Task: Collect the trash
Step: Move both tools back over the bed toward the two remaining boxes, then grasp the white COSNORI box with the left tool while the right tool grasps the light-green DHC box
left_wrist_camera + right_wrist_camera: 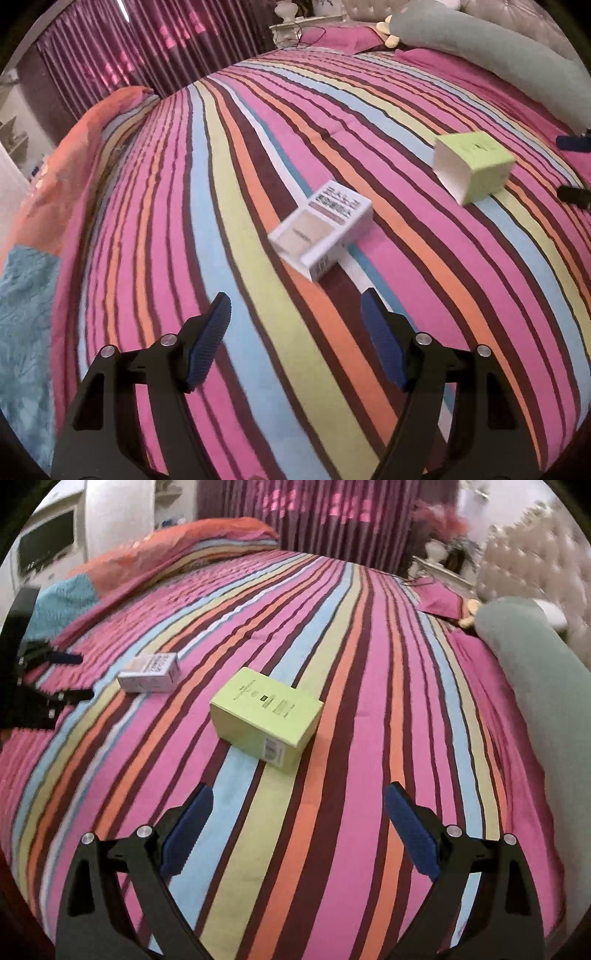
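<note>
The left hand-held gripper (295,306) hangs over the striped bed cover (207,206), jaws spread with nothing between them. Just ahead lies the white box (320,230), bare cover all round it. The right hand-held gripper (298,797) is spread wider, also empty, with the green box (264,716) lying a little beyond its tips. The two boxes lie near each other but apart. A grey-green bolster (535,686) lines the bed's right side; a folded orange quilt (173,550) lies along the far left edge.
</note>
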A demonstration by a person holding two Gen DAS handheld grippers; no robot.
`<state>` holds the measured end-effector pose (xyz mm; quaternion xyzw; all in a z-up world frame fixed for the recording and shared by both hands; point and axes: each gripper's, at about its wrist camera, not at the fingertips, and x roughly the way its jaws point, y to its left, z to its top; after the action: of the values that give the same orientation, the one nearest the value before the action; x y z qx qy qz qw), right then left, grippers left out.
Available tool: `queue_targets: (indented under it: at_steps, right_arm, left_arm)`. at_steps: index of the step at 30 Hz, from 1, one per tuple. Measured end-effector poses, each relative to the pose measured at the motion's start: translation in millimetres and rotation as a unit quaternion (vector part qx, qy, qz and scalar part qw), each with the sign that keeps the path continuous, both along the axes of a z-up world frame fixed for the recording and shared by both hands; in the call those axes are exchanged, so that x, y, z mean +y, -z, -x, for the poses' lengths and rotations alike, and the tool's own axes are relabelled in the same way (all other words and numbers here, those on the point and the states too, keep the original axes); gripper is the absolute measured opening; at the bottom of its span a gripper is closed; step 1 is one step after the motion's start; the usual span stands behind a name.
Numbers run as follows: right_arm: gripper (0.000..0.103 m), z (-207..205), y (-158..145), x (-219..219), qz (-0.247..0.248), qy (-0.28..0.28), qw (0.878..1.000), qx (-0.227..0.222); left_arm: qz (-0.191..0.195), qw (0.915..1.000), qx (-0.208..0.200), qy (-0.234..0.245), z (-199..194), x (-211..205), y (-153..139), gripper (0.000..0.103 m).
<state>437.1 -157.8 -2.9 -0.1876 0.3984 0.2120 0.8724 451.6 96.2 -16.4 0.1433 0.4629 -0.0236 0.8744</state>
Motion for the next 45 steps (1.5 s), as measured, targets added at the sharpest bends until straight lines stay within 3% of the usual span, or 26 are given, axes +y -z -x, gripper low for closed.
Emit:
queue_targets:
  at_steps: [12, 22, 27, 30, 35, 37, 39, 41, 45]
  right_arm:
    - [0.09, -44.3, 17.1, 28.4, 0.071, -0.061, 0.996, -0.005]
    - [0.09, -75.2, 24.5, 57.2, 0.085, -0.082, 0.993, 0.021]
    - [0.09, -92.4, 27.3, 63.9, 0.057, -0.067, 0.995, 0.042]
    - [0.09, -106.2, 31.3, 60.5, 0.015, -0.045, 0.996, 0.075]
    - [0.089, -116.3, 40.1, 54.8, -0.054, 0.0, 0.992, 0.116]
    - [0.086, -116.3, 43.4, 55.7, -0.067, 0.02, 0.99, 0.125]
    - [0.064, -111.2, 46.3, 58.9, -0.085, 0.028, 0.987, 0.134]
    - [0.063, -104.6, 45.7, 62.0, -0.082, 0.041, 0.987, 0.129]
    - [0.062, -90.7, 39.1, 58.8, -0.099, 0.065, 0.985, 0.129]
  left_arm:
    - [-0.039, 0.9975, 0.019, 0.056, -59.3, -15.3, 23.4, 0.071]
    - [-0.01, 0.9982, 0.047, 0.037, -91.5, -10.6, 34.6, 0.071]
    - [0.024, 0.998, 0.058, -0.003, -102.9, -5.0, 41.9, 0.071]
    - [0.037, 0.9967, 0.067, -0.027, -108.4, -2.6, 48.1, 0.071]
    - [0.095, 0.99, 0.068, -0.079, -113.3, 9.6, 51.7, 0.071]
    - [0.094, 0.9898, 0.065, -0.084, -112.8, 9.0, 53.0, 0.071]
    - [0.086, 0.9914, 0.064, -0.074, -111.8, 4.4, 52.7, 0.066]
    - [0.079, 0.9924, 0.063, -0.069, -110.0, 0.4, 51.2, 0.059]
    - [0.069, 0.9943, 0.053, -0.061, -100.8, -8.5, 44.7, 0.057]
